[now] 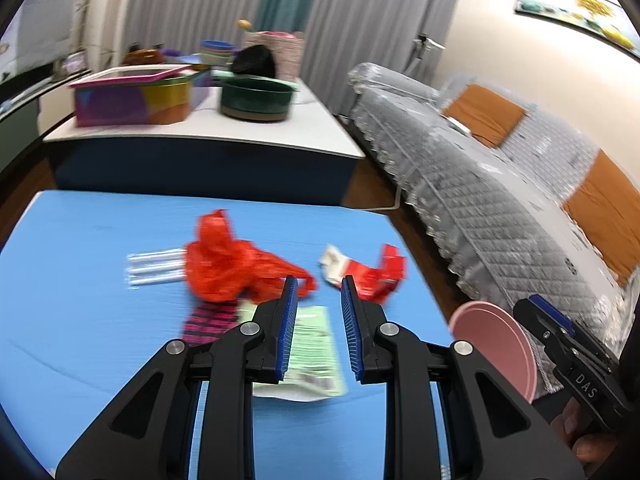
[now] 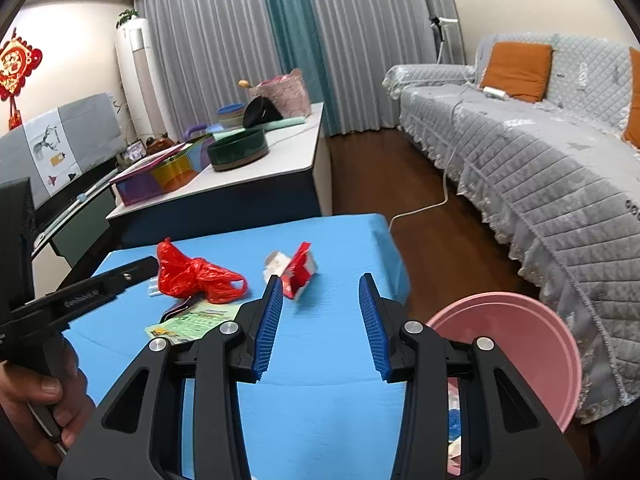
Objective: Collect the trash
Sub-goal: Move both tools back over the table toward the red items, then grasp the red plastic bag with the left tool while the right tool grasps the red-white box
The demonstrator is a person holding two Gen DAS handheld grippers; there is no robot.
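Observation:
Trash lies on a blue table: a crumpled red plastic bag, a torn red-and-white carton, a green printed packet, clear plastic tubes and a pink-and-black striped wrapper. My left gripper hovers over the green packet, open with a narrow empty gap. My right gripper stands open and empty, just short of the carton. A pink bin sits off the table's right edge, with some scraps inside.
Behind the blue table stands a white-topped table with a colourful box, a dark green pot and bowls. A grey quilted sofa with orange cushions fills the right. A white cable crosses the wooden floor.

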